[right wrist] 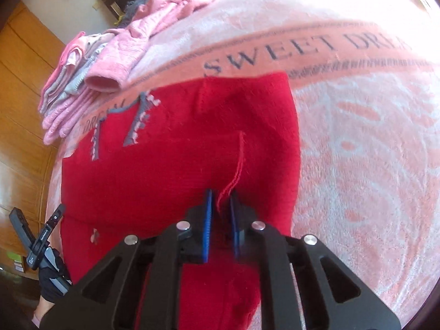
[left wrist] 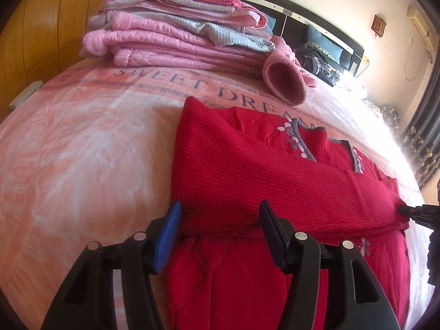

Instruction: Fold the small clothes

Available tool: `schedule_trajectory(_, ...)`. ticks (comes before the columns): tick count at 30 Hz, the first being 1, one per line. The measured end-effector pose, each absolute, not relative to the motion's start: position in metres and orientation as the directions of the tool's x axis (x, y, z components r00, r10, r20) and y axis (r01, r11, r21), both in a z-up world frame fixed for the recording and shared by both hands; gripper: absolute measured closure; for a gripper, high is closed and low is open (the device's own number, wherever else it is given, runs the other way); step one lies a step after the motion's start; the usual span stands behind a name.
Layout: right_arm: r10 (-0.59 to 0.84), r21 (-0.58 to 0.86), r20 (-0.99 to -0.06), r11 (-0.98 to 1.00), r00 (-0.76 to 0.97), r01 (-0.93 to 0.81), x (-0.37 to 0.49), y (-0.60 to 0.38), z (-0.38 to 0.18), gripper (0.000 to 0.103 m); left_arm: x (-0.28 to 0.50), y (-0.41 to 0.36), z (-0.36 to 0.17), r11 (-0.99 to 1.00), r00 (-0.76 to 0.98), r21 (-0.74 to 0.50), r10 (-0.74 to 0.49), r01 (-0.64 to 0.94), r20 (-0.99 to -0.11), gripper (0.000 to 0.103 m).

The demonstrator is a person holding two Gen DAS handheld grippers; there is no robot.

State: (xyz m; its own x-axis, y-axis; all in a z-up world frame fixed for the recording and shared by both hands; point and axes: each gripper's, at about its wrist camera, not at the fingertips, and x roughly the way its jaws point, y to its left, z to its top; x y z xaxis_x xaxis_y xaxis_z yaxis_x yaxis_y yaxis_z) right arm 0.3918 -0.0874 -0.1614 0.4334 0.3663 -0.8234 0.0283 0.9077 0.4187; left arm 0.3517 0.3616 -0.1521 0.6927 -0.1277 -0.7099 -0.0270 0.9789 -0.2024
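Red sweater (left wrist: 264, 170) lying centre frame on pink blanket (left wrist: 82, 151), sleeve folded across. Right gripper (right wrist: 221, 206) pinching sleeve cuff between nearly closed pads. Left gripper (left wrist: 220, 220) gaping wide, straddling fold edge, gripping nothing. Advice: keep cuff taut, lay flat before releasing.

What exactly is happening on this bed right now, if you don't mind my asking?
A person with two handheld grippers is folding a red sweater on a pink blanket. The right gripper is pinched on a fold of it; the left gripper is open at its edge. A stack of folded pink clothes sits behind.
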Motion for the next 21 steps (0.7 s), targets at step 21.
schedule_trajectory(21, 0.356, 0.381, -0.833, 0.924, 0.423, -0.028, 0.386, -0.066, -0.154, 0.085, 0.359, 0.334, -0.153, 0.962, 0.634, -0.268, -0.234, 0.043, -0.737, 0.039)
